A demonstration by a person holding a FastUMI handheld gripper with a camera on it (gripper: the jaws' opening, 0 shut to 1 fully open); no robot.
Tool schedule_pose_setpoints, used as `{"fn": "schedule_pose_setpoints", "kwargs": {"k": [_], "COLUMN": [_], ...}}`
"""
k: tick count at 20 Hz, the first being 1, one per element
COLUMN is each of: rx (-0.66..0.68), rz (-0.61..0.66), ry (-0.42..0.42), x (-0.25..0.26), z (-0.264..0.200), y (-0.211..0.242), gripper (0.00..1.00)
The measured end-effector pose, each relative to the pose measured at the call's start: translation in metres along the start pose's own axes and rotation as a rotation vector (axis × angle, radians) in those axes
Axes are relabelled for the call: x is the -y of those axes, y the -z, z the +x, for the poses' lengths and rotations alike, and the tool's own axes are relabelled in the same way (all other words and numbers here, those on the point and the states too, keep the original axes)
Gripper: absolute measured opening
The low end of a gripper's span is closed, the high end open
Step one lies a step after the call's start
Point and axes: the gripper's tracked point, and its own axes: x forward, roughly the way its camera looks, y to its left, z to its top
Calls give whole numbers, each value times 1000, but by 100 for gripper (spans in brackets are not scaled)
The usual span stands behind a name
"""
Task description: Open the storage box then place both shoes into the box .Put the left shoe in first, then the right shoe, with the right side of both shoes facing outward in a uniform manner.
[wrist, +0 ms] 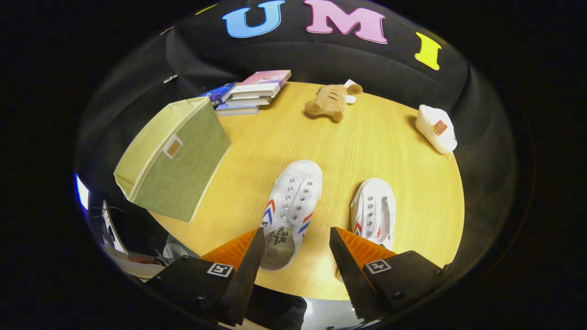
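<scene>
Between the fingers and just ahead of them lies the nearer white shoe (293,206), its heel opening toward the gripper (297,245) and its toe pointing away, so its long axis runs roughly along the line of approach, leaning slightly aside. Second white shoe (375,211) lies just beside it, apart from it, its heel end partly hidden behind one finger, toe likewise pointing away. Which is the left shoe cannot be settled with confidence from this distorted view.

Fingers are spread wide and hold nothing; neither touches a shoe.

Storage box (176,156), a green fabric cube, stands on the far side of the nearer shoe from the second shoe, well apart from both, at the rim of the round wooden surface (357,142). Its lid appears shut; contents cannot be seen. Judgement: the opening step is not yet done, so the box would need attention before either shoe.

Beyond the box sits a stack of books (250,94); a plush toy (331,101) and a white pouch (436,128) lie toward the far edge.
</scene>
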Motion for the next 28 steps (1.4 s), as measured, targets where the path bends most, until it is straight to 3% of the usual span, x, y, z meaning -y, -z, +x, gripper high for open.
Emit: {"fn": "schedule_pose_setpoints", "kwargs": {"k": [7,13,18,19,21,22,24,28], "rx": [-110,59,137,131,118,106,95,128], "rz": [-90,-172,-34,-6,18,31,56,151], "ry": [156,247,185,154,120,106,79,27], "x": [34,32,17,15,17,17,16,14], "z": [50,71,84,86,85,84,82,64], "y": [35,13,11,13,11,13,11,-19], "gripper": [80,73,37,36,23,11,6,5]}}
